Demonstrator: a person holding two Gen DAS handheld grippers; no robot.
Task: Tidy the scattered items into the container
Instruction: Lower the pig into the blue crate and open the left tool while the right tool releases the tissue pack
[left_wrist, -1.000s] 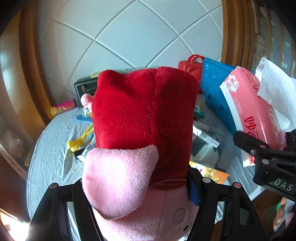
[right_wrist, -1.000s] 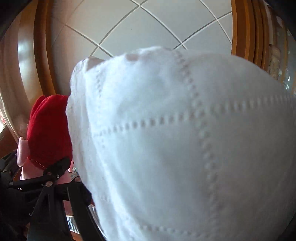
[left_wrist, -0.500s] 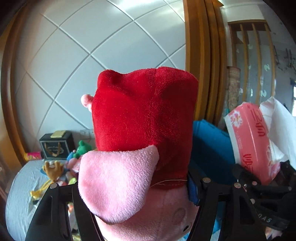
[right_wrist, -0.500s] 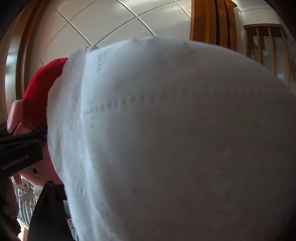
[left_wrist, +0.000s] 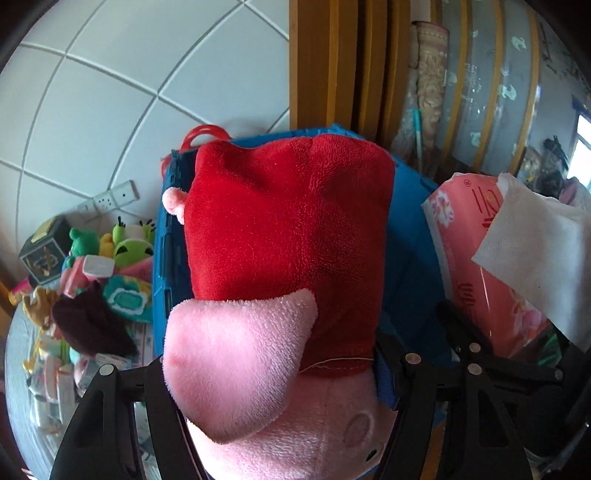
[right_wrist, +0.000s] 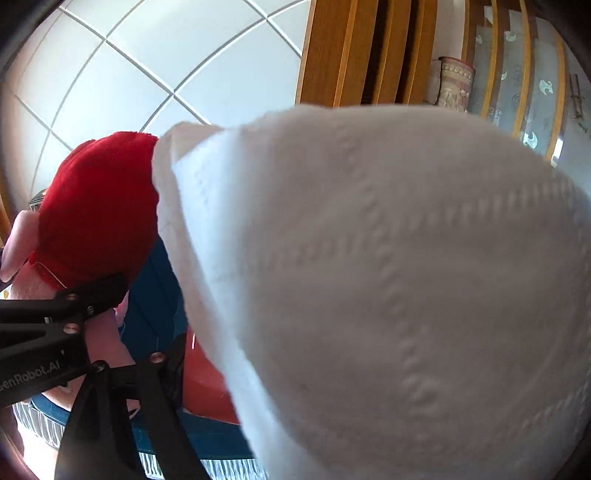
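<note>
My left gripper (left_wrist: 273, 391) is shut on a pink plush pig in a red dress (left_wrist: 288, 236), held up over the blue plastic crate (left_wrist: 410, 288). My right gripper shows in the left wrist view (left_wrist: 491, 354), shut on a pink tissue pack (left_wrist: 476, 266) with a white tissue (left_wrist: 539, 251) sticking out, also above the crate. In the right wrist view the white tissue (right_wrist: 388, 280) fills most of the frame and hides the right fingertips; the plush (right_wrist: 99, 206) and the crate (right_wrist: 155, 314) show at the left.
A pile of scattered items lies on the round grey table (left_wrist: 22, 369) left of the crate: green plush toys (left_wrist: 129, 243), a dark cloth (left_wrist: 88, 325), a wipes pack (left_wrist: 127, 299), a black box (left_wrist: 44, 251). A tiled wall and a wooden door frame (left_wrist: 332, 62) stand behind.
Both grippers have swung right with their loads, from over the cluttered table to above the blue crate. The table clutter has slid to the left edge of the left wrist view.
</note>
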